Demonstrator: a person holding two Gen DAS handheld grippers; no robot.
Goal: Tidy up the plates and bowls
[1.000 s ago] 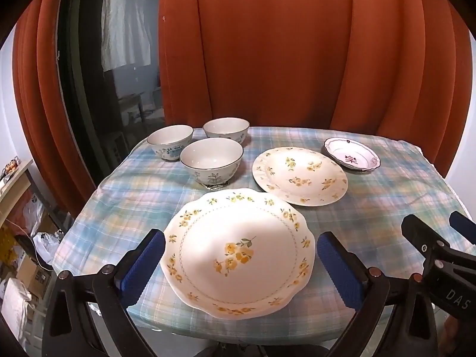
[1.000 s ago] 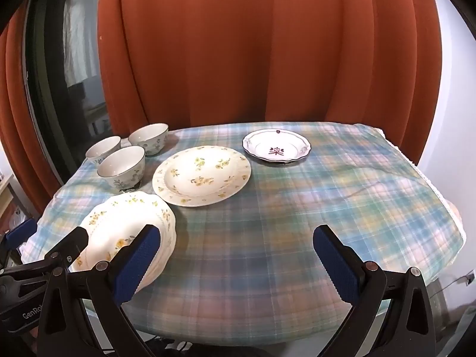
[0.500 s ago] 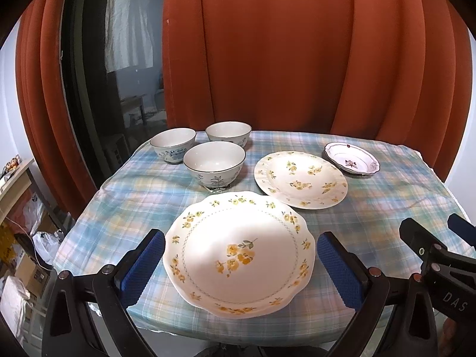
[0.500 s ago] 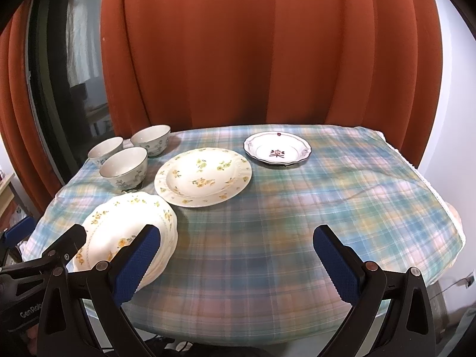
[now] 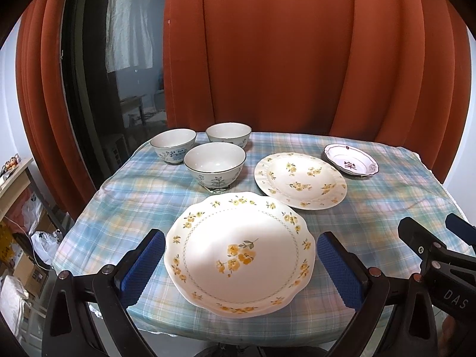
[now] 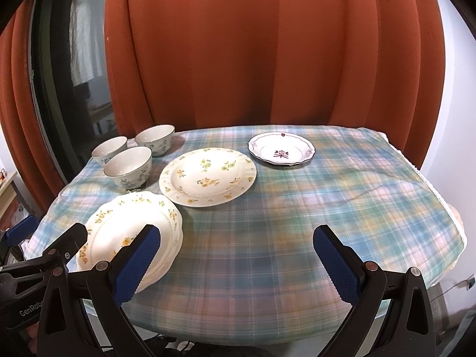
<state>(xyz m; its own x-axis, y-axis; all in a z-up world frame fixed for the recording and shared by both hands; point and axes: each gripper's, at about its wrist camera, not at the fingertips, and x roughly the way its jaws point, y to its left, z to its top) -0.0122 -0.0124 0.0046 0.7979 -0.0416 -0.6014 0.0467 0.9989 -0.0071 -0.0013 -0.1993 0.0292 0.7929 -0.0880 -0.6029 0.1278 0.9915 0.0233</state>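
Pastel blue-green plaid tablecloth [image 5: 142, 199]; nearest the rust-orange curtain [image 5: 267, 53], white bowls [image 5: 214, 160] with blue-grey sprigs; white plates [image 5: 239, 253], yellow flowers.

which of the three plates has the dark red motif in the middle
The small plate at the far side, beyond the right gripper; the other two plates carry yellow flowers.

In the left wrist view, the letters "DAS" stand in pale print on the black body of the right gripper [image 5: 464, 235] at the lower right edge; the word runs off the frame, so the rest cannot be read. In the right wrist view, "GenRob" stands in pale letters on the black body of the left gripper [image 6: 44, 238] at the lower left edge, also cut off. No other writing or numbers can be read on the dishes or cloth
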